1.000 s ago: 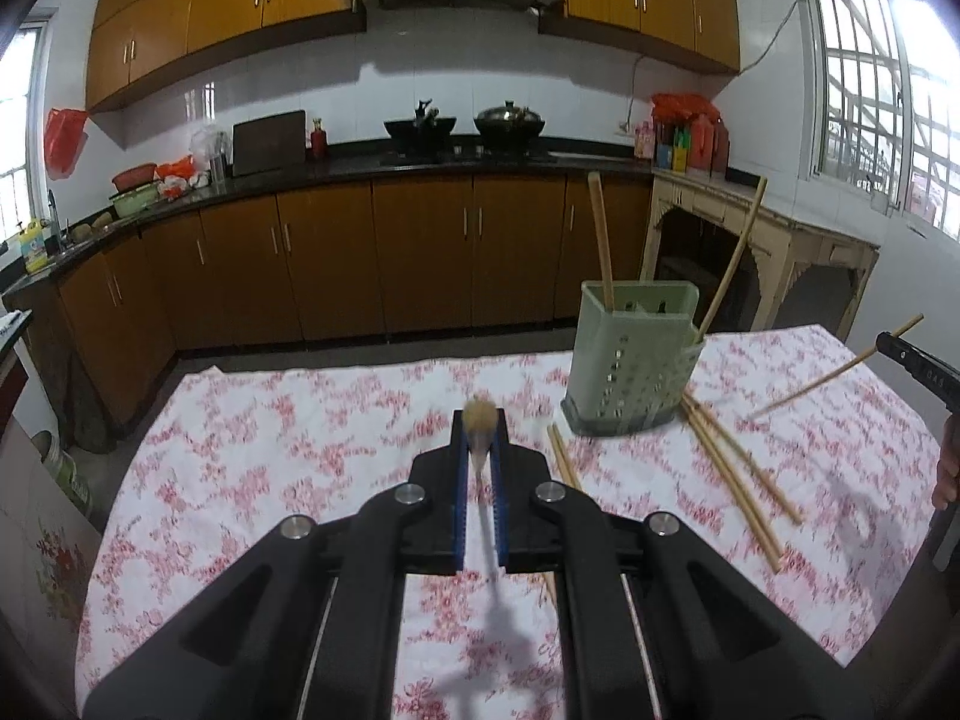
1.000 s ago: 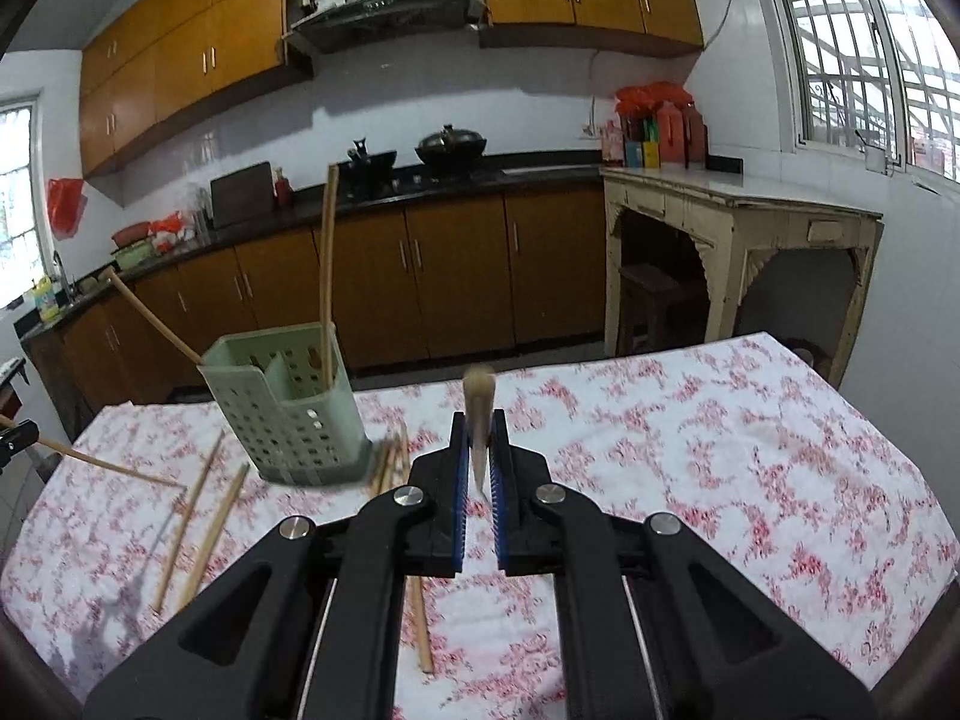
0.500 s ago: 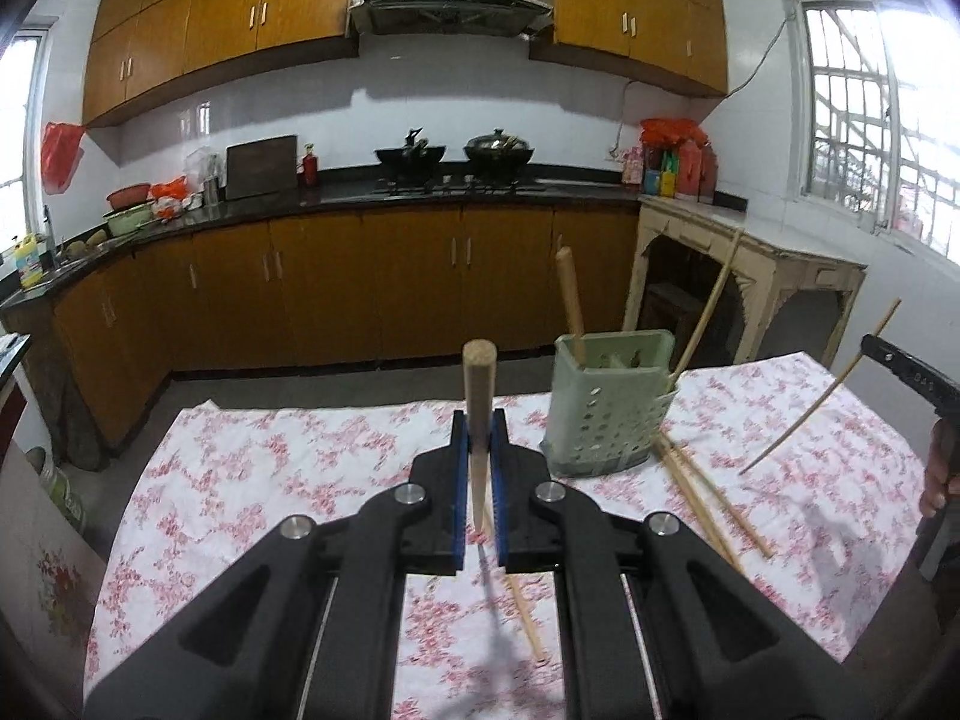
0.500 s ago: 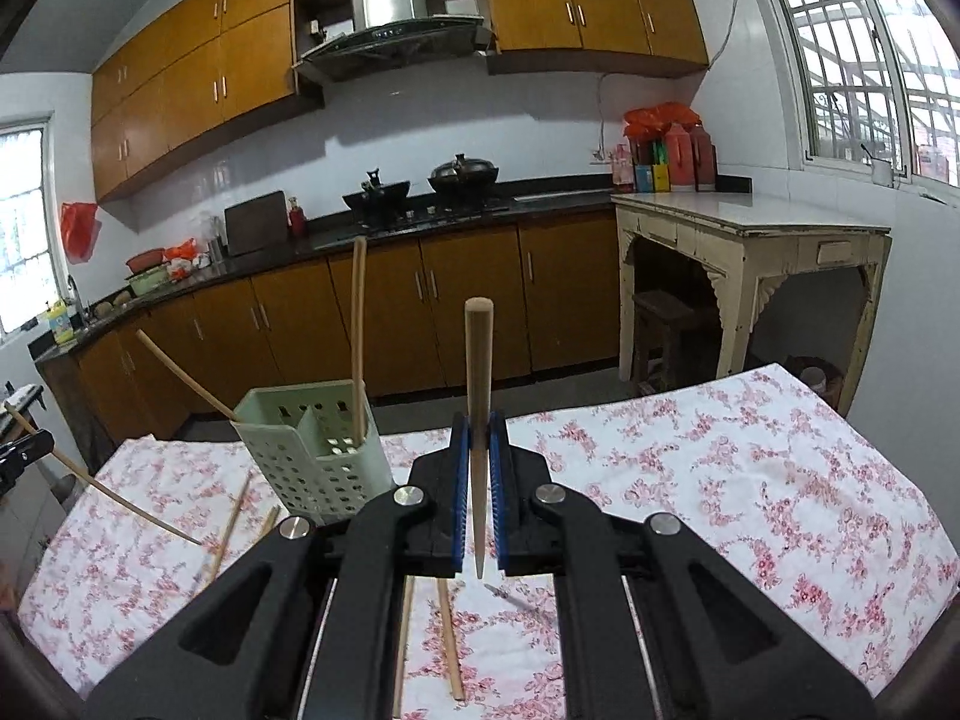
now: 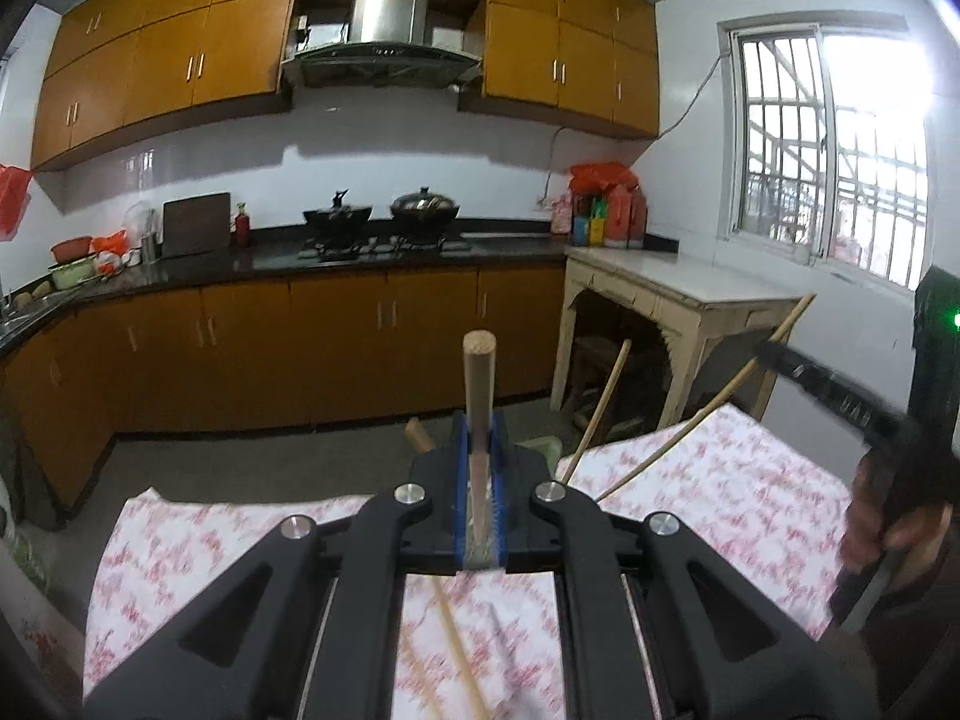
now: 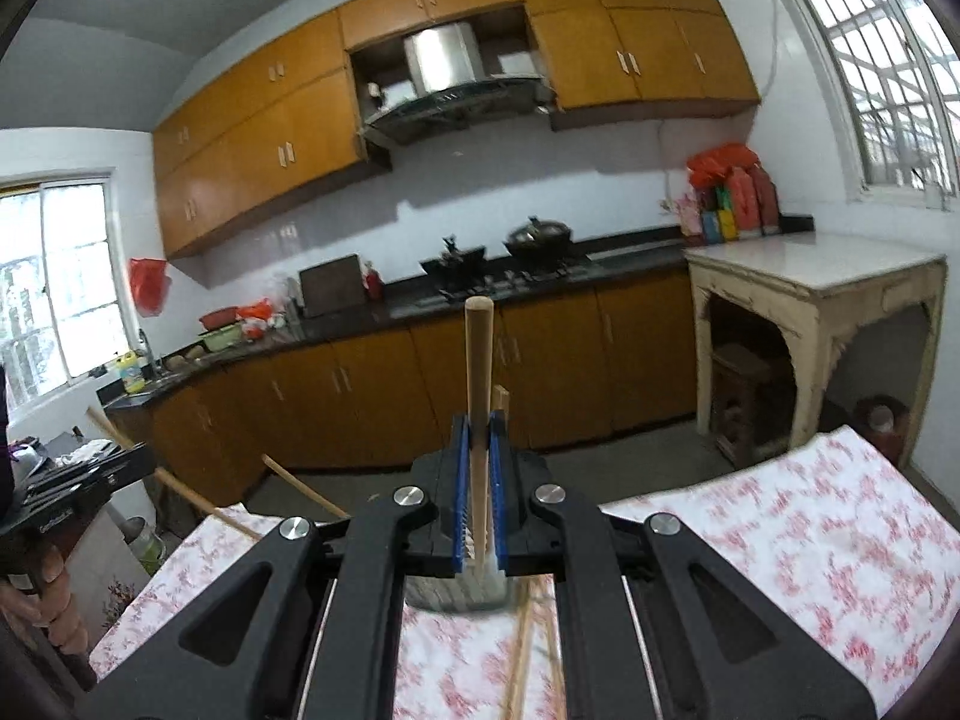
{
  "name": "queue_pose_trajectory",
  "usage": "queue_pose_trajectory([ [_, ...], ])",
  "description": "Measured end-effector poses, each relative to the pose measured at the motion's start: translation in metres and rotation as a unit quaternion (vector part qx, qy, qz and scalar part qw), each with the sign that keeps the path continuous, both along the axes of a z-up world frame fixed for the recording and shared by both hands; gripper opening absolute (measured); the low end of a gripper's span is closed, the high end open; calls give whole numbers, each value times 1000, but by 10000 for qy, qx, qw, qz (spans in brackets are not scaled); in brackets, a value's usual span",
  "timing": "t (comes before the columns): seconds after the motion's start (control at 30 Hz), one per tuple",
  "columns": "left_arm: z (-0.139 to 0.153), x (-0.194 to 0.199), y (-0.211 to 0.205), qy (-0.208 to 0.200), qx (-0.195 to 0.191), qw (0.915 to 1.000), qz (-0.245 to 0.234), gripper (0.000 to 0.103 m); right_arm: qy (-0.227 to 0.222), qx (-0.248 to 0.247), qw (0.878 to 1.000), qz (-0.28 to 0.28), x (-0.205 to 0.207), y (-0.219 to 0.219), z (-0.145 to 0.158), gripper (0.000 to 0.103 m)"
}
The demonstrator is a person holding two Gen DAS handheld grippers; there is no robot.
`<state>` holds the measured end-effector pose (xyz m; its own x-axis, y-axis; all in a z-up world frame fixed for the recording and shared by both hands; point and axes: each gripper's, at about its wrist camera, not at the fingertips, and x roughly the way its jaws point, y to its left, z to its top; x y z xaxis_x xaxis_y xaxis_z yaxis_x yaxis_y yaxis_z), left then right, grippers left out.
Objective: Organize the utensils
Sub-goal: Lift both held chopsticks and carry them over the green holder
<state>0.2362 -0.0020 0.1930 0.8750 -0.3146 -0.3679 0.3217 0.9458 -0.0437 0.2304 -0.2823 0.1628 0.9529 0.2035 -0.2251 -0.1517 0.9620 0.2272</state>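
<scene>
Left tongs (image 5: 479,480): raised, level, clamping an upright chopstick (image 5: 478,384).
Right tongs (image 6: 479,480): likewise, gripping a stick (image 6: 479,396).
Surface (image 6: 810,528): far edge just ahead.

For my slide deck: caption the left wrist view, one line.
Left gripper clamps a wooden chopstick upright above the floral tablecloth, kitchen cabinets behind.

The holder (image 5: 543,449) is almost fully hidden behind the left gripper (image 5: 479,474); only a green corner is seen. In the right view it is blurred. The tablecloth (image 6: 810,534) pattern is smeared, and loose chopsticks (image 6: 522,654) are cut by the bottom edge.
</scene>
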Motion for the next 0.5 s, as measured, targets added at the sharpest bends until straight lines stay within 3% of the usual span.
queue_pose_trajectory([
  [0.2, 16, 35, -22, -154, -19, 9997, 166, 8, -59, -91, 9999, -4, 33, 17, 3, 7],
  [0.5, -10, 91, -34, 207, -17, 9989, 431, 8, 387, -60, 9992, 46, 74, 30, -23, 7],
])
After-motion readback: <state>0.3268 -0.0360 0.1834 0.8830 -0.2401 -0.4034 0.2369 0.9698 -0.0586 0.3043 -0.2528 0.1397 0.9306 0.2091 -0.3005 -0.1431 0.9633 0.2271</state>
